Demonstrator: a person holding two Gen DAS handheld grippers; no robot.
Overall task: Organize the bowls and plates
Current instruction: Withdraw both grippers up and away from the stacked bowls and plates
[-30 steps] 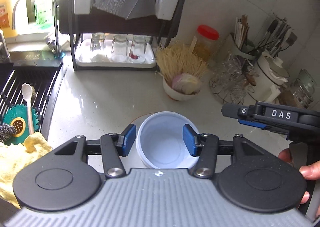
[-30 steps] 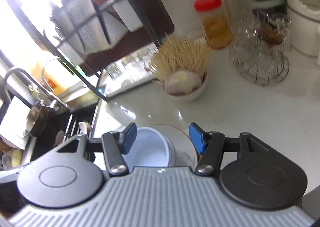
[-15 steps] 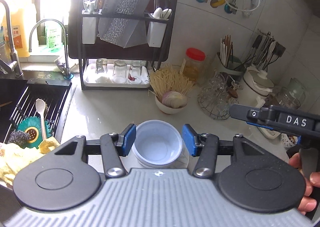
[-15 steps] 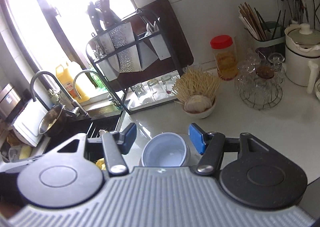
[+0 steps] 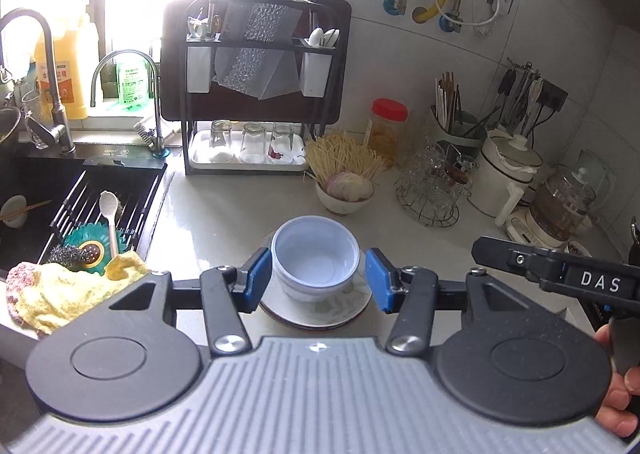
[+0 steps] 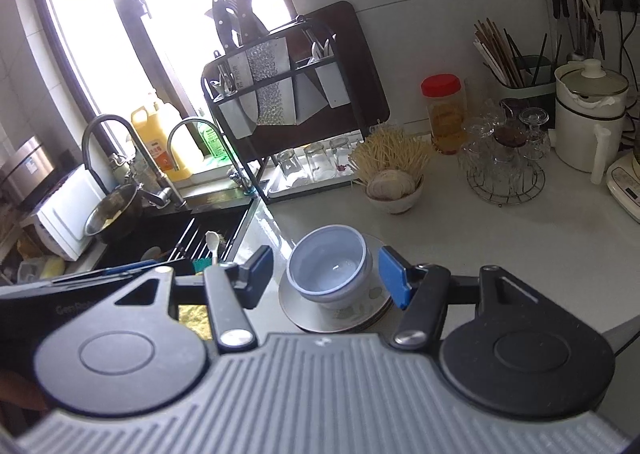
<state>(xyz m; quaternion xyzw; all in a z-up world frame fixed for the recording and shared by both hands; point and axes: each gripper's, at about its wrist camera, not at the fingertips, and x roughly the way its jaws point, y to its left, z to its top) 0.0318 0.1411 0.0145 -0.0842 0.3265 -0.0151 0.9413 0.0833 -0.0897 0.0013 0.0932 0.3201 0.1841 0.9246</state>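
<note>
A pale blue bowl (image 5: 316,260) (image 6: 330,264) is nested in a white bowl on a stack of patterned plates (image 5: 352,304) (image 6: 360,312) on the counter. My left gripper (image 5: 318,280) hovers above and in front of the stack, open, with nothing between its blue pads. My right gripper (image 6: 326,276) is likewise open and empty, raised back from the same stack. The right gripper's black body marked DAS (image 5: 560,274) shows at the right of the left wrist view, held by a hand (image 5: 618,406).
A small bowl with a garlic bulb and dry noodles (image 5: 346,193) stands behind the stack. A black dish rack with upturned glasses (image 5: 252,93), a red-lidded jar (image 5: 388,125), a wire glass holder (image 5: 434,189) and white pots (image 5: 508,173) line the back. The sink (image 5: 60,205) lies left.
Both grippers have drawn back and risen from the bowl, which now looks smaller with the plates visible under it. Both grippers' jaws stayed equally wide. The right gripper's view levelled out.
</note>
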